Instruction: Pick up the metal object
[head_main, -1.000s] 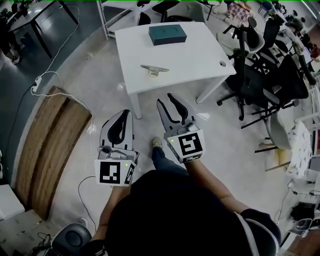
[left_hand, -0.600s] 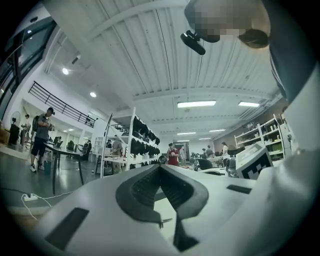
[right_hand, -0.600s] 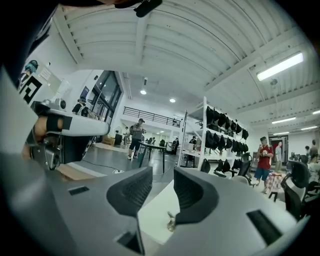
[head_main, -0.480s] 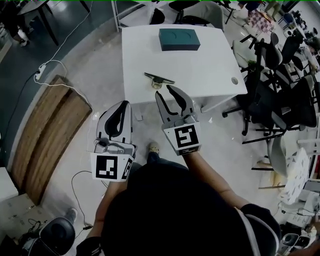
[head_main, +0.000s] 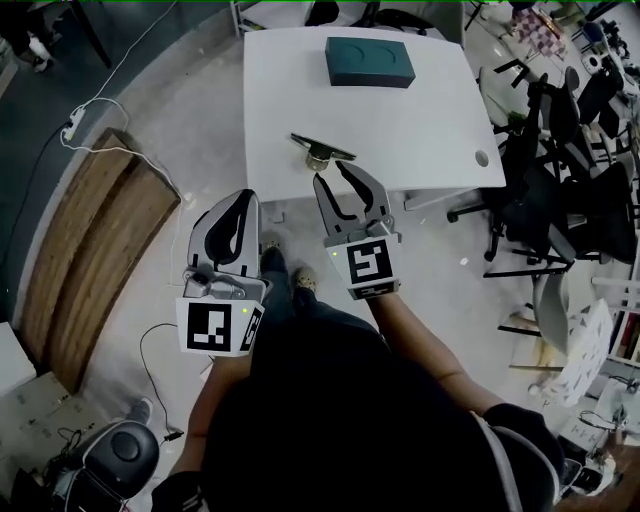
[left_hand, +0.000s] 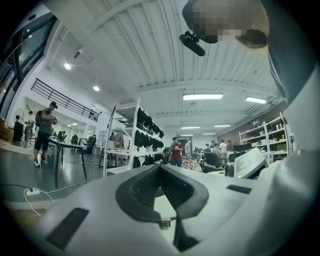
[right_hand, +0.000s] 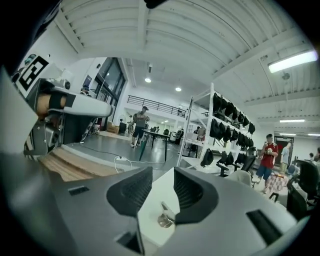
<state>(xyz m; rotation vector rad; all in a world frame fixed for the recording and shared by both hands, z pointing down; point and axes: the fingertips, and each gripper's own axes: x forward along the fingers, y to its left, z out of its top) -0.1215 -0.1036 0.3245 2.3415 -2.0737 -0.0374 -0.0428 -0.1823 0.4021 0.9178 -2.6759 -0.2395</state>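
Observation:
The metal object (head_main: 320, 152), a flat bar on a small brass-coloured base, lies near the front edge of the white table (head_main: 420, 120). My right gripper (head_main: 332, 175) is open just short of it, its fingertips at the table's edge. In the right gripper view the metal object (right_hand: 165, 216) shows low between the jaws of the right gripper (right_hand: 162, 180), on the white table (right_hand: 155, 200). My left gripper (head_main: 248, 200) hangs over the floor left of the table, shut and holding nothing. In its own view the left gripper (left_hand: 160, 169) has its pads meeting at the tips.
A dark teal box (head_main: 369, 62) sits at the far side of the table. Black office chairs (head_main: 560, 190) crowd the right side. A wooden board (head_main: 90, 270) and a white cable with a power strip (head_main: 70, 125) lie on the floor to the left.
The person has stepped toward the table, so it sits lower in the head view. My right gripper has come up to the metal object, still open. The left gripper stays shut.

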